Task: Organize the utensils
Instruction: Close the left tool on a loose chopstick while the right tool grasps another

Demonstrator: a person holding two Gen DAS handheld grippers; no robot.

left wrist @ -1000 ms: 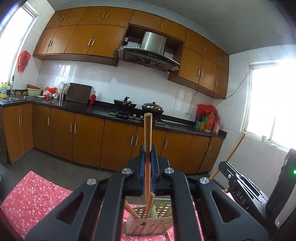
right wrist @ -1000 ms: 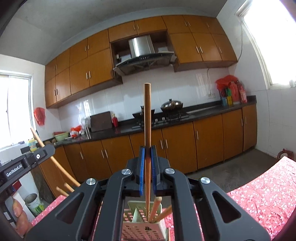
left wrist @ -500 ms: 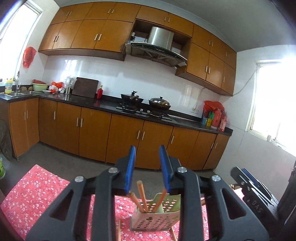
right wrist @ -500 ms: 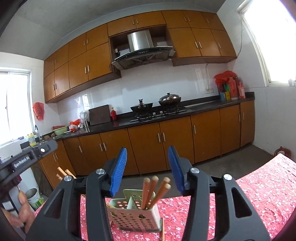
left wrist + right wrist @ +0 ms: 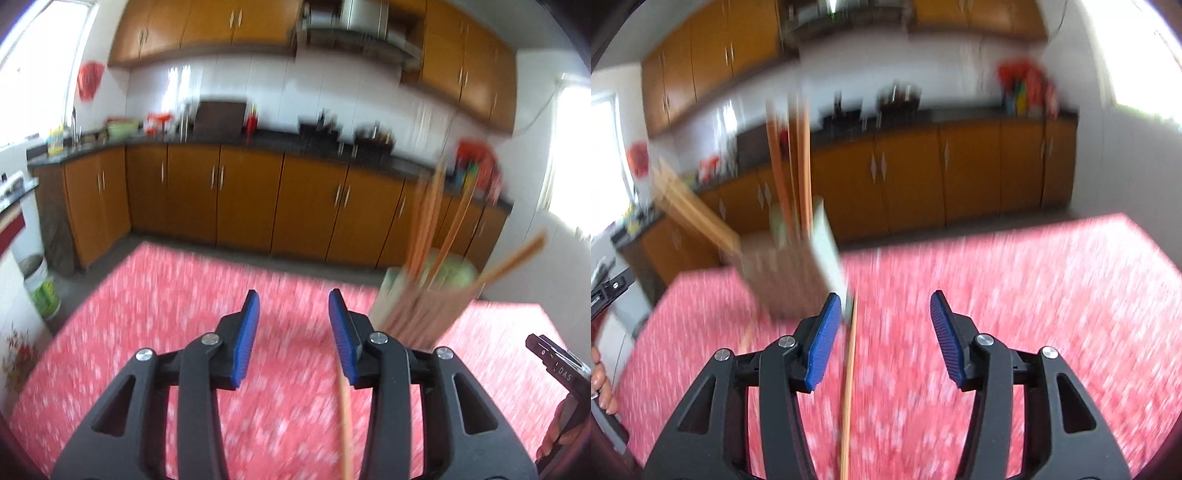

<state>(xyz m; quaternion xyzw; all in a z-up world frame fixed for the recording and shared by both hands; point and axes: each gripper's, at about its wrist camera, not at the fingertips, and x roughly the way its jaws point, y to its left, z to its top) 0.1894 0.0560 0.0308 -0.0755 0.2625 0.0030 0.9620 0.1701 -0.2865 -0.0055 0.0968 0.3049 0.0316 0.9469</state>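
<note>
Lettering "DAS" | right tool (image 5: pixel 557 365) | other writing blurred, unreadable

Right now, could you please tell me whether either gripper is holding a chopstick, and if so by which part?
Neither holds anything. The left gripper and right gripper are both opening, pads bare. A loose chopstick lies on the red tablecloth; others stand in the holder.

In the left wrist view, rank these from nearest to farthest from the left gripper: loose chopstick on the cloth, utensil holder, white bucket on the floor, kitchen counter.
From the left gripper:
1. Loose chopstick, beside its right-hand finger.
2. Utensil holder, ahead, right.
3. White bucket, far left, on the floor.
4. Kitchen counter, along the back wall.
</note>
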